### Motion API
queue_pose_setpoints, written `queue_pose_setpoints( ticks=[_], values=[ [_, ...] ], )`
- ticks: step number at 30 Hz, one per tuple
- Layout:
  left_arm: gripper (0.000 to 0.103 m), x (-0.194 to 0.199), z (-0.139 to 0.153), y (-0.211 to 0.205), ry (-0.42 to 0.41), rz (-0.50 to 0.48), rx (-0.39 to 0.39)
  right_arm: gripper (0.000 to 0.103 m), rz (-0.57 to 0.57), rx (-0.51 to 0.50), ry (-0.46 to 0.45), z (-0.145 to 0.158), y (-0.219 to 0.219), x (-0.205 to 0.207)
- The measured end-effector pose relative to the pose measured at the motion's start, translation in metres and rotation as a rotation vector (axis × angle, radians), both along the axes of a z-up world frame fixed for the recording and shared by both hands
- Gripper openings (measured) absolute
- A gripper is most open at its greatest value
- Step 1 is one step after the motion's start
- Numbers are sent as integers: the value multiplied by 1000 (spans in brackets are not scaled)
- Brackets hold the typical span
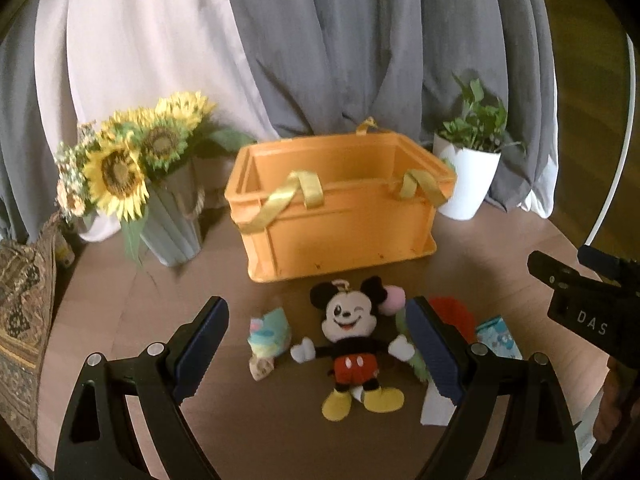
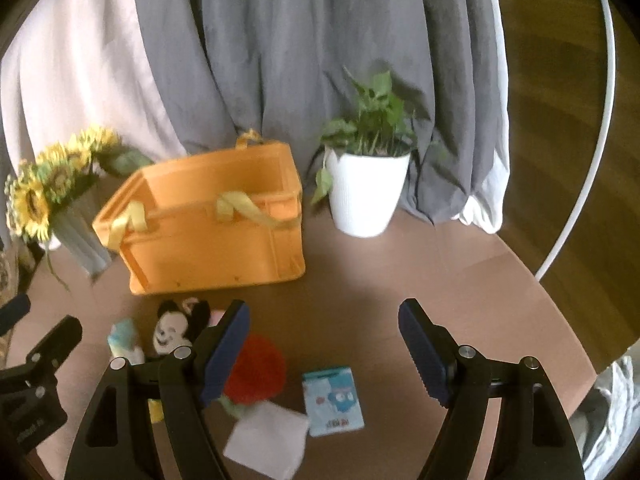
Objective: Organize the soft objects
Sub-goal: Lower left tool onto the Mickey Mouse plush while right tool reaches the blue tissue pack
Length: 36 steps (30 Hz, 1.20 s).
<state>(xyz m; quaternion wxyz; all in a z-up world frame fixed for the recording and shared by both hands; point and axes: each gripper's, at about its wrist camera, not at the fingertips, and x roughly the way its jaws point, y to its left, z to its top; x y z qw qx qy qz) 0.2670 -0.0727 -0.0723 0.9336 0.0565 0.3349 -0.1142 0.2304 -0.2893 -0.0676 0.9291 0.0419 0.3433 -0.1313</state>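
Here, the left gripper [image 1: 320, 344] hovers wide open and empty over the black-eared mouse plush toy [image 1: 352, 344] near the round brown table's [image 1: 500, 248] front edge; the right gripper [image 2: 322, 354] gapes empty. Best pinch: the soft torso, then the orange plastic crate [image 1: 340, 208] behind.

**A living space at home, dressed up around a round table**

The scene is looking like a domestic room. An orange storage crate [image 1: 340, 208] with yellow ribbon handles is sitting on a round brown table [image 2: 420, 276], and everything else is arranging itself around that crate. To its left, a vase of sunflowers [image 1: 132, 168] is standing; to its right, a leafy plant in a white pot [image 2: 366, 192] is growing. Behind the crate, grey and pale curtains [image 1: 320, 40] are hanging in folds. In front of it, small plush toys, among them a Mickey Mouse doll [image 1: 352, 340], are lying. Wooden flooring [image 2: 560, 120] is showing beyond the table's edge.
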Motion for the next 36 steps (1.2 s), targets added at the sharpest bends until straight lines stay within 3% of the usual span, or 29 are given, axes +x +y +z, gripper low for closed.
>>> queue_pose_setpoints(
  ticks=[16, 36],
  values=[
    [91, -4, -39, -11, 86, 19, 44, 77, 20, 56, 153, -45, -11, -3],
    [91, 28, -94, -25, 245, 13, 82, 77, 25, 111, 305, -102, -22, 21]
  ],
)
